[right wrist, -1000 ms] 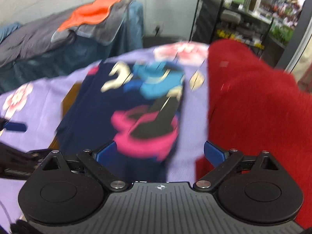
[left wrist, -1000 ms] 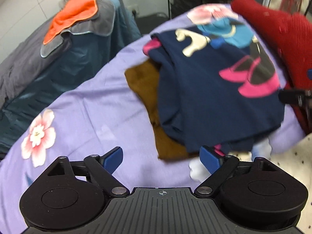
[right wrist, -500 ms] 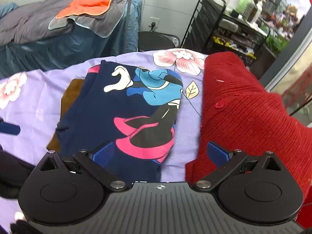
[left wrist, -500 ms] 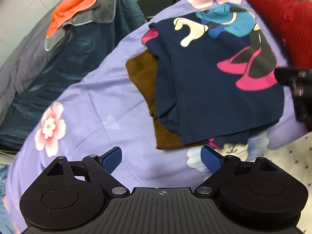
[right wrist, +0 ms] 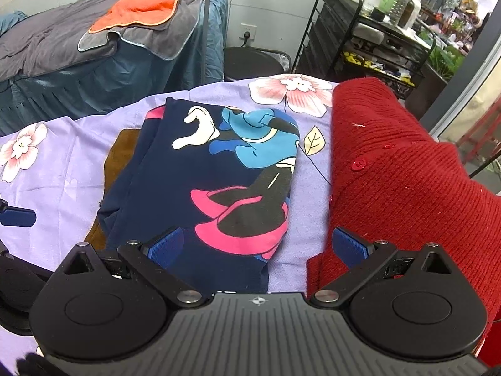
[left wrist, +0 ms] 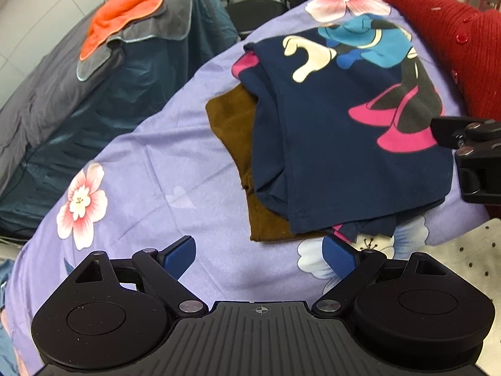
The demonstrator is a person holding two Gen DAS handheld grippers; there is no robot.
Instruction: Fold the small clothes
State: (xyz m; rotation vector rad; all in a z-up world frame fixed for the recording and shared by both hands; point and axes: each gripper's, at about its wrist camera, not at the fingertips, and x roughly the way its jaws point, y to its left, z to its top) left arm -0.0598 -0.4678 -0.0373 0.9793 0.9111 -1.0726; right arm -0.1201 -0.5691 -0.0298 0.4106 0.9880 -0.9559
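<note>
Right wrist view: no readable writing on the navy cartoon shirt (right wrist: 200,188); both grippers gape, empty.

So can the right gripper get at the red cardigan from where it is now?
Probably yes. The right gripper is open and empty, and the red knit cardigan lies uncovered beside the navy cartoon shirt, its near edge right by the gripper's right-hand jaw. Nothing seems to block it.

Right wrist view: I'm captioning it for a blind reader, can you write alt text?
A folded navy shirt with a cartoon print lies on a purple floral sheet, on top of a brown garment and beside a red cardigan. The open right gripper hovers empty near its front edge.
</note>
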